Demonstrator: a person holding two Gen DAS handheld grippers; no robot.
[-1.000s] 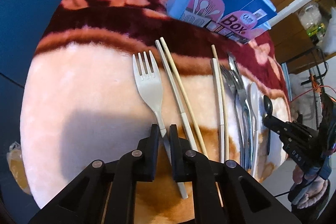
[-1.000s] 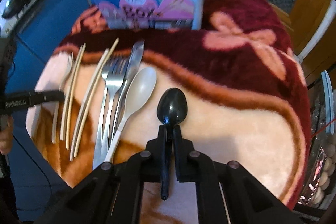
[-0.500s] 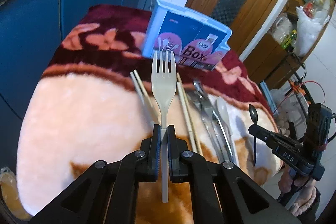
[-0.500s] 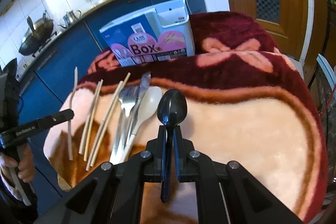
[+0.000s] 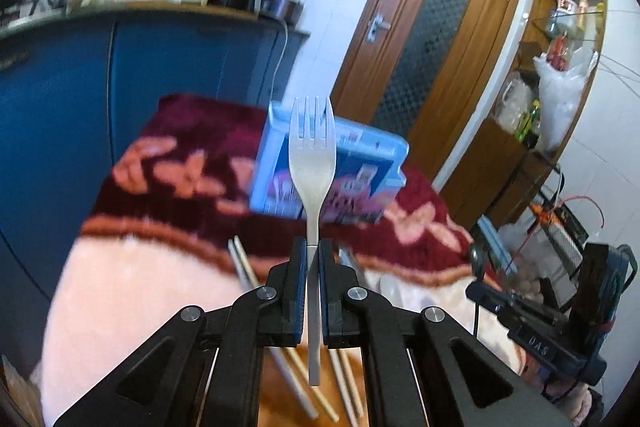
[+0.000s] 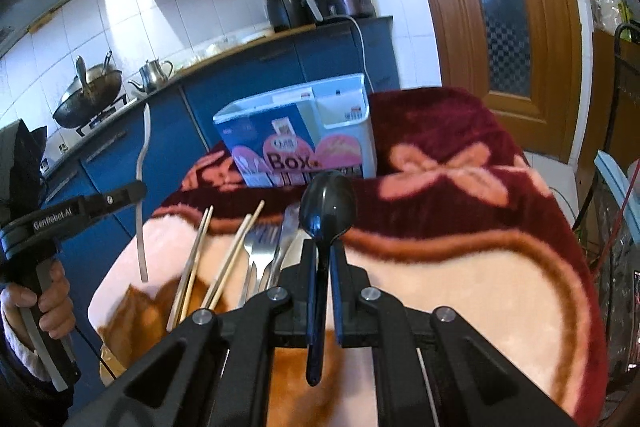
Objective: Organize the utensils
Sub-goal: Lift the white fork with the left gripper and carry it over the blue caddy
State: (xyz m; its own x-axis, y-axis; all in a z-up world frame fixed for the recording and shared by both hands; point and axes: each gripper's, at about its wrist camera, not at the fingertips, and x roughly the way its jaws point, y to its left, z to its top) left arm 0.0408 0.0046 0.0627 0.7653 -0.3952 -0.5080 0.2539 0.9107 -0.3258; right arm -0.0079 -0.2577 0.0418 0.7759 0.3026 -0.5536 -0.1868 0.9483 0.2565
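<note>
left tool [image 5: 313, 251] nearest the lens in the left wrist view, jaws closed tight on the handle of a pale plastic fork [image 5: 312, 163]; fork upright, tines at 12 o'clock, handle end hanging below the pads, lifted clear of the blanket [image 5: 132, 291]. right tool [image 6: 323, 255] likewise closed on the stem of a black plastic spoon [image 6: 328, 209], bowl up at 12 o'clock, stem end poking down past the jaws, spoon off the surface. just beyond the right tool, at 10 to 11 o'clock in the right wrist view, the rest of the set lies on the fleece blanket: two pairs of chopsticks [image 6: 196, 259] side by side, then metal forks [image 6: 256, 247] and a knife [image 6: 289, 231] bunched together, partly hidden behind the tool. in the left wrist view the chopsticks run under the left tool, blurred. at 9 o'clock in the right wrist view a hand [image 6: 44, 291] grips the left tool's handle, the pale fork seen edge-on above the tabletop edge. further back, 12 o'clock in both views, a blue and white utensil box [image 6: 296, 143] stands on the dark red part of the blanket, open top, a divider visible inside, "box" printed on the front. behind it blue kitchen cabinets [image 6: 256, 67], a wok [image 6: 86, 95] and a kettle [image 6: 154, 73] at 10 o'clock, and a wooden door [image 6: 504, 7] at 2 o'clock.
</note>
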